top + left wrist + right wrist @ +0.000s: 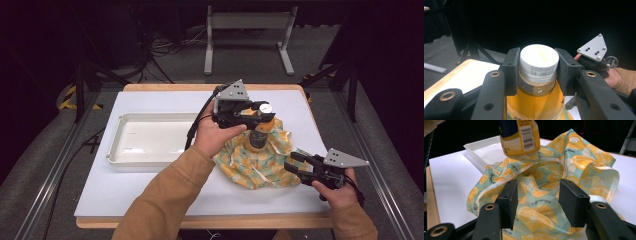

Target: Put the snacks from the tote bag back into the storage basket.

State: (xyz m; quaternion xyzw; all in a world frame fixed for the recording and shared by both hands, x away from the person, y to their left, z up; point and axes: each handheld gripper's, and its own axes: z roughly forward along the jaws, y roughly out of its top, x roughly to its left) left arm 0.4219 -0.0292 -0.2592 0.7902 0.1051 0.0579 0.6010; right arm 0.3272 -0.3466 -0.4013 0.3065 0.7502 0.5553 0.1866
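A bottle of amber drink (258, 136) with a white cap (539, 60) stands upright in the middle of a crumpled lemon-print cloth (252, 167). My left gripper (261, 113) comes in from the left and is shut on the cap, one jaw on each side. In the right gripper view the bottle's labelled base (520, 138) sits at the top of the cloth's folds (576, 162); I cannot tell whether it rests on them. My right gripper (296, 163) is at the cloth's near right edge, open, with a bulge of cloth between its jaws (537, 203).
An empty white tray (150, 137) lies left of the cloth on the white table cover (125, 195), and its corner shows in the right gripper view (480, 148). A metal stand (247, 22) is on the floor beyond the table.
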